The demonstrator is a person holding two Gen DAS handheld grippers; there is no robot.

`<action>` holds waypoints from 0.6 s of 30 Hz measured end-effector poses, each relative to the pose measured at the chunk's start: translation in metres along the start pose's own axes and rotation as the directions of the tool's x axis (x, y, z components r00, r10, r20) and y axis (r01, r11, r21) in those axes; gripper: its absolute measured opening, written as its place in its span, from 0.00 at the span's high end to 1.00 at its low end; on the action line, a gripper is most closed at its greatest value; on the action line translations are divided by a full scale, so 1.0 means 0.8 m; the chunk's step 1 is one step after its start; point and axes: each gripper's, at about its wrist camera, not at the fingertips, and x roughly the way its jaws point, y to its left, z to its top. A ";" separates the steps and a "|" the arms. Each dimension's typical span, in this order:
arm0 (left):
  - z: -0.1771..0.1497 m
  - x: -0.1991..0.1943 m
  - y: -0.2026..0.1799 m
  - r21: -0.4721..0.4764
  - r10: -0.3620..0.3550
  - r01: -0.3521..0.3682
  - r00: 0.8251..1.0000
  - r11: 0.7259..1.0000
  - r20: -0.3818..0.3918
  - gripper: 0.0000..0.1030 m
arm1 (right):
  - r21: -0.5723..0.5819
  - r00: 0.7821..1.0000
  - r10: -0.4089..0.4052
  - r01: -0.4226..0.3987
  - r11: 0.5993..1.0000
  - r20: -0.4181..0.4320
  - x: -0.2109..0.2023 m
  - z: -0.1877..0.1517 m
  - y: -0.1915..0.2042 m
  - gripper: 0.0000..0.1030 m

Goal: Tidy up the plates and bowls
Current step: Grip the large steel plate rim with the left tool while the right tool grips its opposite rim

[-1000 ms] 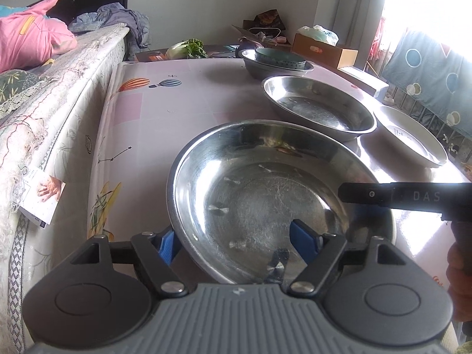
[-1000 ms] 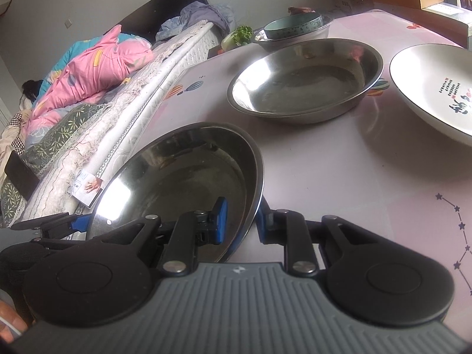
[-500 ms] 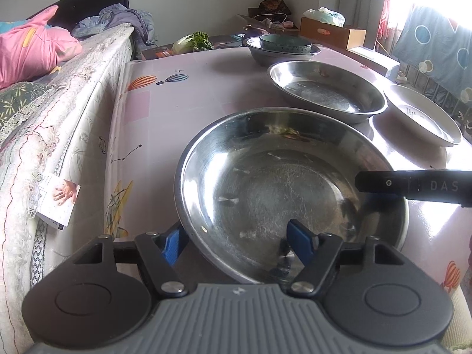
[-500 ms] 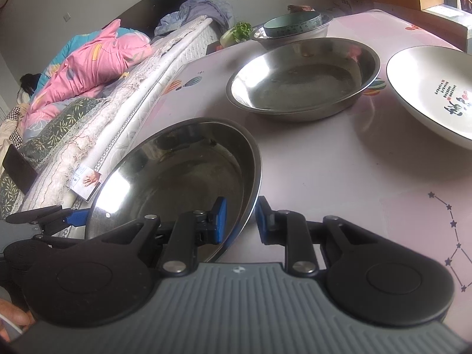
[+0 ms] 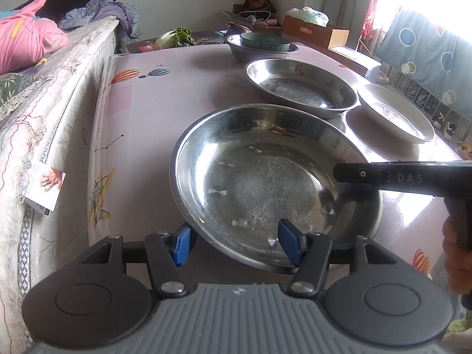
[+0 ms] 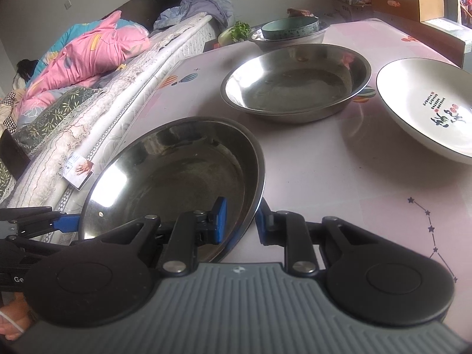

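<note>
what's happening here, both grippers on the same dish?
Yes. A person holds a gripper in each hand at the near steel dish on the pink table. The right gripper is clamped on its rim. The left gripper has just been closing, with the rim between its jaws but the pads not yet pressing. A second steel dish, a white plate and a teal bowl nested in a steel bowl wait behind.

A table [image 5: 141, 109] with a pale pink cloth printed with balloons holds a near steel plate [image 5: 265, 177], a second steel plate [image 5: 301, 88] behind it, a white plate [image 5: 395, 112] beside that, and a far steel bowl [image 5: 253, 51]
</note>
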 end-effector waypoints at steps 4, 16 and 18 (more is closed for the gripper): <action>0.004 0.009 0.005 0.011 0.031 -0.031 0.999 0.999 -0.010 0.41 | 0.000 1.000 -0.001 0.001 1.000 0.003 0.001 0.001 -0.001 0.81; 0.003 0.003 -0.001 0.002 -0.020 0.020 1.000 1.000 -0.021 0.48 | -0.006 1.000 0.010 -0.010 1.000 0.000 0.003 0.004 0.000 0.81; 0.001 0.001 -0.006 0.019 -0.014 0.014 1.000 1.000 -0.020 0.47 | -0.003 1.000 0.000 0.000 1.000 -0.004 0.006 0.003 -0.002 0.81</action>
